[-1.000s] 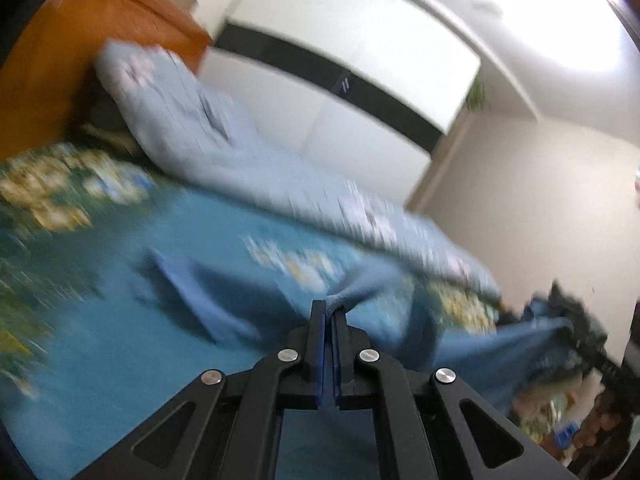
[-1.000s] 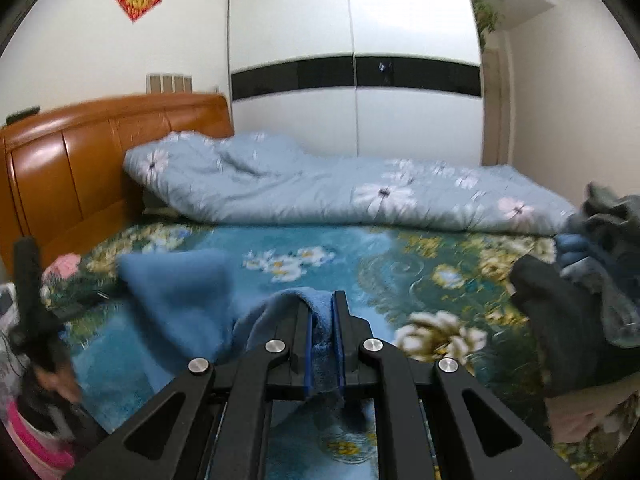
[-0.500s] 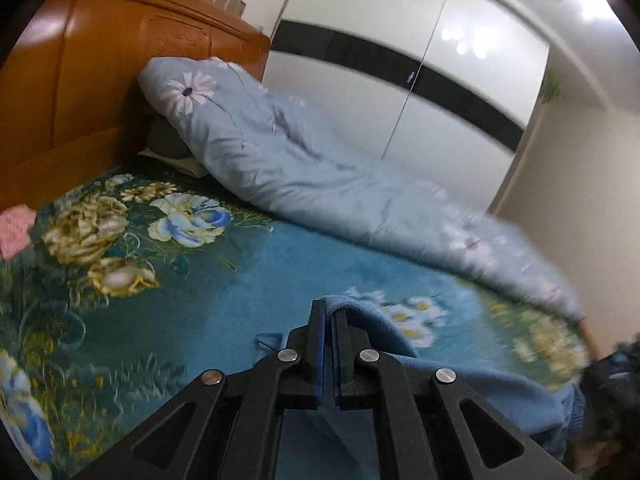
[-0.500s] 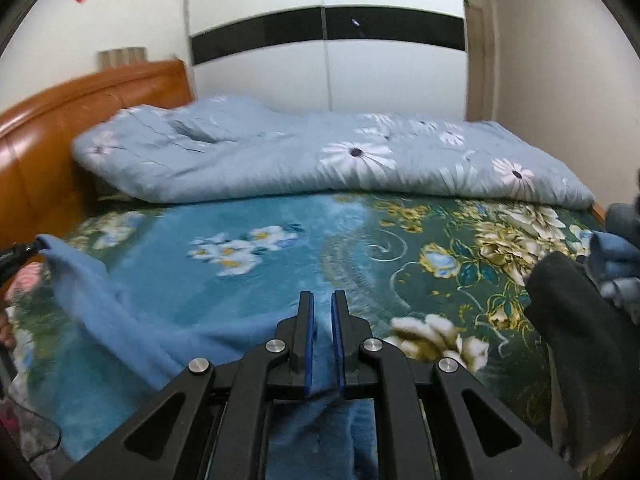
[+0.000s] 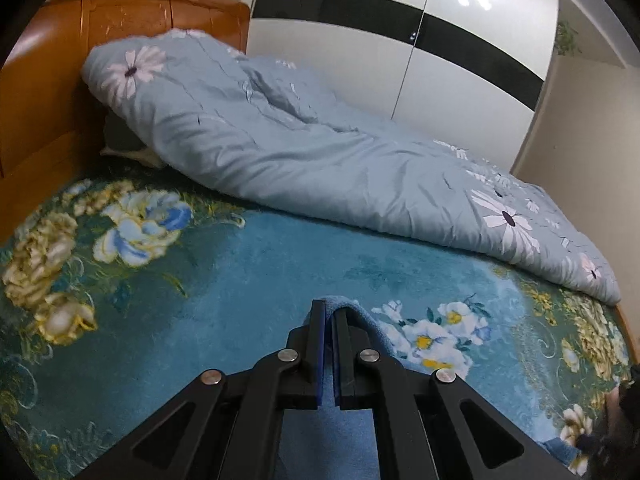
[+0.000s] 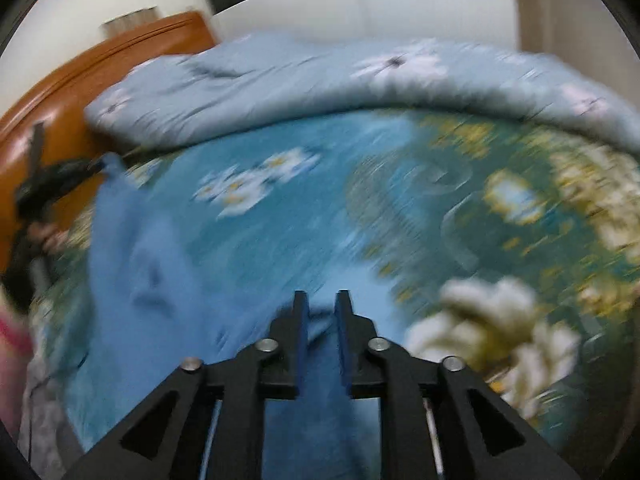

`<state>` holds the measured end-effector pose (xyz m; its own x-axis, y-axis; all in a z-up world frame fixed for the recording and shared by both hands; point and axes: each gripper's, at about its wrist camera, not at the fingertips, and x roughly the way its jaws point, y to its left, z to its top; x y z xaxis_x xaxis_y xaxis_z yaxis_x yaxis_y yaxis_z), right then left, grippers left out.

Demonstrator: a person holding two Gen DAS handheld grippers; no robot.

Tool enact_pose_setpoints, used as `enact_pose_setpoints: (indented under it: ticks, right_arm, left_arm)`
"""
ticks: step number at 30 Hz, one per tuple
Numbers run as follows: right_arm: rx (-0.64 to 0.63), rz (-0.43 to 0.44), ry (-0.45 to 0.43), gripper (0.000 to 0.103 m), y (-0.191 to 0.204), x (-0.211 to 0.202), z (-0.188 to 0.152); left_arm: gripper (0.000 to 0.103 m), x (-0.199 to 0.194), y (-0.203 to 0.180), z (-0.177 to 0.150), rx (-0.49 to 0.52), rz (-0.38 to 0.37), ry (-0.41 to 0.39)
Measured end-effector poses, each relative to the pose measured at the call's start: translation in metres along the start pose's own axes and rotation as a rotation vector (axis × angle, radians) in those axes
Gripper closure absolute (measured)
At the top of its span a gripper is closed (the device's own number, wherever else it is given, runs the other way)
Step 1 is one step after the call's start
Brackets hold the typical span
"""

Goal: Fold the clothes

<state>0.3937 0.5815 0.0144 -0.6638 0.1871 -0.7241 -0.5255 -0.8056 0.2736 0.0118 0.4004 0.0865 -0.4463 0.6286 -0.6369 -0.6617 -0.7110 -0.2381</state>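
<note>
A blue fleece garment (image 6: 152, 280) lies spread over the teal floral bedspread (image 5: 256, 264). My left gripper (image 5: 329, 308) is nearly shut on one edge of the blue garment (image 5: 362, 316), low over the bed. It shows at the far left of the blurred right wrist view (image 6: 100, 166), holding a corner of the garment up. My right gripper (image 6: 322, 300) has its jaws slightly apart with the cloth lying between them, low over the bedspread (image 6: 360, 184).
A rolled light-blue floral duvet (image 5: 304, 152) lies along the far side of the bed, against the wooden headboard (image 5: 60, 72). A white wardrobe (image 5: 400, 48) stands behind. Dark clothes (image 5: 624, 404) sit at the right edge of the bed.
Both grippers have moved down toward the bed with the garment. The right jaws have opened from a tight pinch on the cloth. The garment now lies stretched out flatter between the grippers.
</note>
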Motion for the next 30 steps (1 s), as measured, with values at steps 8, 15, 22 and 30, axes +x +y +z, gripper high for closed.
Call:
enact_pose_setpoints:
  ticks: [8, 15, 22, 30]
  right_arm:
    - [-0.078, 0.05, 0.015, 0.055, 0.02, 0.009, -0.012]
    - [0.017, 0.019, 0.074, 0.074, 0.006, 0.027, -0.023]
    - [0.15, 0.101, -0.035, 0.09, -0.015, 0.007, 0.007]
    - [0.227, -0.084, -0.282, 0.091, -0.048, -0.02, 0.09]
  left_arm:
    - [0.1, 0.005, 0.013, -0.005, -0.03, 0.011, 0.022]
    - [0.1, -0.001, 0.018, -0.006, -0.021, 0.02, 0.025]
    - [0.1, -0.004, 0.019, 0.011, -0.045, 0.029, -0.006]
    - [0.098, -0.005, 0.017, 0.049, -0.082, -0.005, -0.111]
